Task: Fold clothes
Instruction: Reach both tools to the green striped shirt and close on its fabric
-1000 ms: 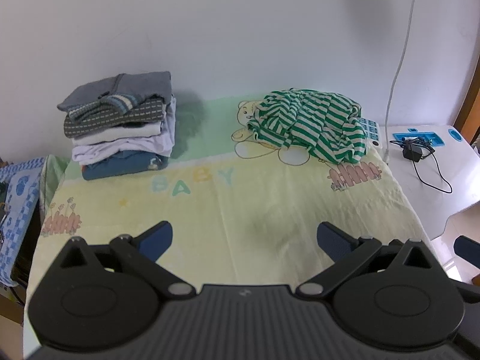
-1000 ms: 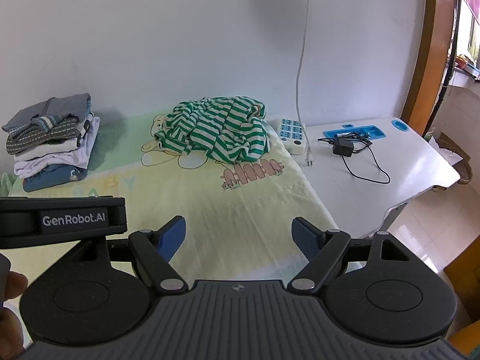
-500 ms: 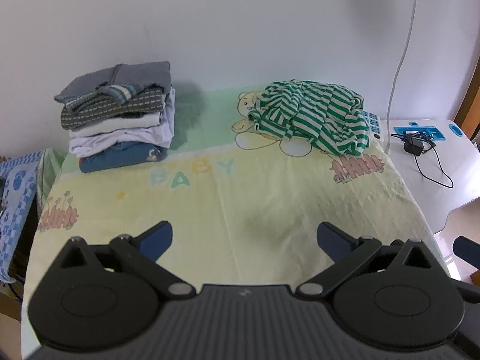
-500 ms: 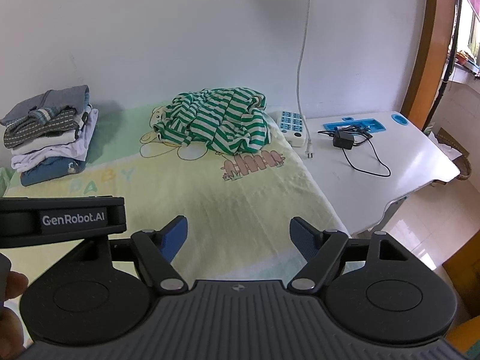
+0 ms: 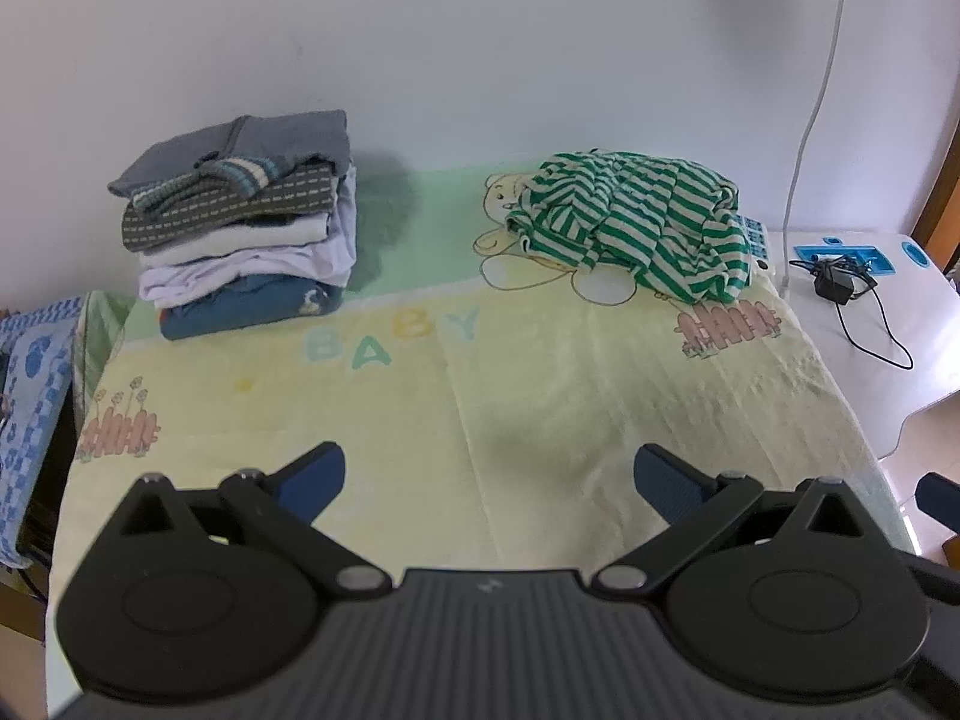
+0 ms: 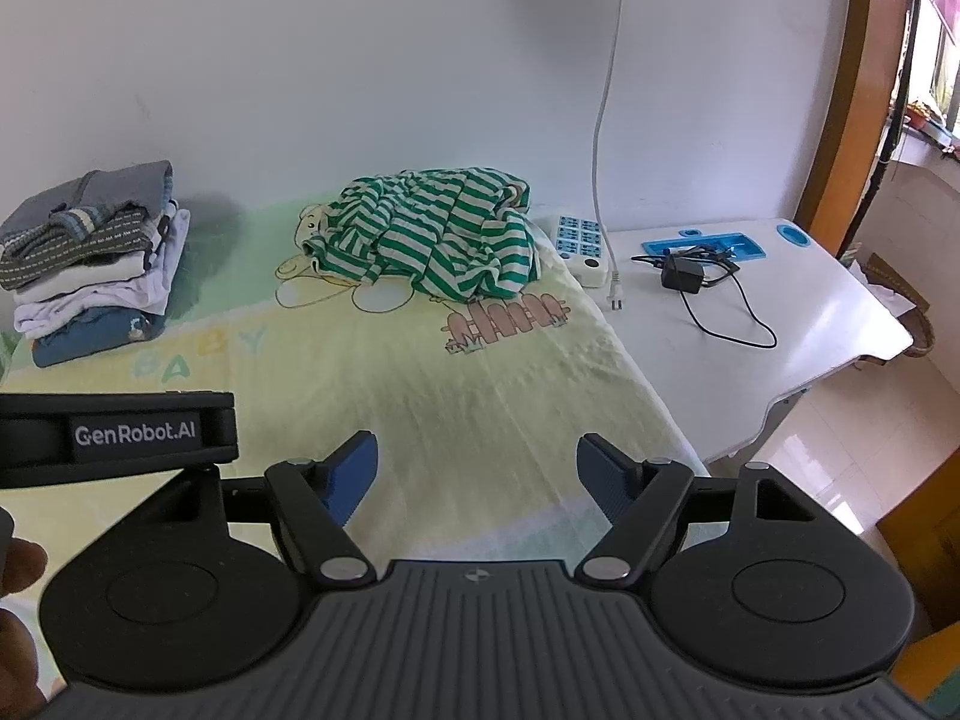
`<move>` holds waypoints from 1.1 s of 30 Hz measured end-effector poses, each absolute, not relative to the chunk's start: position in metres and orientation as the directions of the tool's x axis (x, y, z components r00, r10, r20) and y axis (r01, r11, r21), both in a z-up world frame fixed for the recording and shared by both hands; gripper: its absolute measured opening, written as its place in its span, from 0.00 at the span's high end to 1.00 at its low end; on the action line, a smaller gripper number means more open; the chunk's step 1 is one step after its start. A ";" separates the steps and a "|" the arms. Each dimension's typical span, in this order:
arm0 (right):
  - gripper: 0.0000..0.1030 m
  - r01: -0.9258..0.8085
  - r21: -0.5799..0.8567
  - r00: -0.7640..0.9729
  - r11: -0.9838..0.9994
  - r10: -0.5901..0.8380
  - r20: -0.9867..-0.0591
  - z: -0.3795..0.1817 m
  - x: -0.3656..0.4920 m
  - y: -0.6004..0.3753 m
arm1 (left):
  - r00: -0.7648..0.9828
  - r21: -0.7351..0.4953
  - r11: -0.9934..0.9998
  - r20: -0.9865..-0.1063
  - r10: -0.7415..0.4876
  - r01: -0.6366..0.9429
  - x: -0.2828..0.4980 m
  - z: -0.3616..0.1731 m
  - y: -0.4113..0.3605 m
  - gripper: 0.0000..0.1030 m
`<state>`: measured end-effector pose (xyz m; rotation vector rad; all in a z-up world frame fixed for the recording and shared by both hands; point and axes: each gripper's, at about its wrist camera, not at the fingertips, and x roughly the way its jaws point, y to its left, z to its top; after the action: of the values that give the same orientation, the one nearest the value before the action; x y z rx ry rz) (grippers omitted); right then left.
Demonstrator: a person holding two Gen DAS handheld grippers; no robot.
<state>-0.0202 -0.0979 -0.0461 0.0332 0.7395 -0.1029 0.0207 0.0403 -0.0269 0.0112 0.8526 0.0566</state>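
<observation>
Nearest, the left gripper [image 5: 489, 480] and the right gripper [image 6: 477, 471], both ribbed black plastic with blue pads, hover with jaws spread wide and empty over a soft pale-yellow baby blanket [image 5: 540, 384] printed with fences and a bear. At the far right of the blanket lies a crumpled green-and-white striped garment [image 5: 642, 222]; at the far left stands a neat stack of folded clothes [image 5: 246, 240]. Right of the blanket, a glossy white table [image 6: 750, 312] carries a black charger [image 6: 681, 273].

Your left gripper [image 5: 489, 480]: matt black plastic, ribbed blue pads. Blanket [image 5: 540, 372], frame centre: soft fuzzy cloth. Striped garment [image 5: 648, 222]: thin crumpled knit. White table [image 6: 780, 324], right: glossy smooth.
</observation>
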 end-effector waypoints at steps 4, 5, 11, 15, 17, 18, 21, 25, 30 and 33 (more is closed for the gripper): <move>0.25 0.113 -0.015 0.733 0.993 -0.094 -0.673 -0.046 -0.023 -0.093 | 0.658 0.034 0.998 -0.751 0.055 -0.045 0.020 -0.028 0.045 0.00; 0.25 0.116 -0.018 0.733 0.993 -0.098 -0.673 -0.046 -0.023 -0.091 | 0.659 0.036 0.998 -0.750 0.060 -0.050 0.020 -0.028 0.046 0.00; 0.25 0.130 -0.031 0.729 0.991 -0.117 -0.674 -0.046 -0.025 -0.080 | 0.657 0.037 0.999 -0.752 0.054 -0.039 0.021 -0.030 0.056 0.00; 0.25 0.140 -0.048 0.734 0.989 -0.136 -0.665 -0.045 -0.026 -0.073 | 0.658 0.038 0.999 -0.751 0.054 -0.039 0.024 -0.030 0.065 0.00; 0.25 0.147 -0.051 0.736 0.988 -0.143 -0.662 -0.044 -0.025 -0.070 | 0.661 0.039 0.999 -0.749 0.054 -0.037 0.025 -0.030 0.068 0.00; 0.25 0.148 -0.051 0.737 0.988 -0.145 -0.660 -0.043 -0.025 -0.069 | 0.662 0.041 0.999 -0.748 0.054 -0.036 0.026 -0.030 0.070 0.00; 0.25 0.142 -0.051 0.740 0.989 -0.140 -0.658 -0.042 -0.021 -0.066 | 0.667 0.051 0.998 -0.743 0.060 -0.033 0.031 -0.029 0.073 0.00; 0.26 0.124 -0.049 0.736 0.991 -0.124 -0.666 -0.047 -0.004 -0.069 | 0.667 0.044 0.999 -0.744 0.034 -0.002 0.046 -0.032 0.077 0.00; 0.28 0.093 -0.049 0.723 0.994 -0.102 -0.684 -0.062 0.045 -0.089 | 0.647 0.025 0.997 -0.762 -0.030 0.075 0.082 -0.048 0.078 0.00; 0.29 0.078 -0.052 0.713 0.996 -0.092 -0.695 -0.075 0.079 -0.104 | 0.649 0.026 0.993 -0.759 -0.055 0.115 0.108 -0.059 0.074 0.01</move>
<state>0.0790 -0.1040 -0.0745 -0.0196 0.7714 -0.0945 0.1081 0.0742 -0.0586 0.0745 0.8597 -0.0969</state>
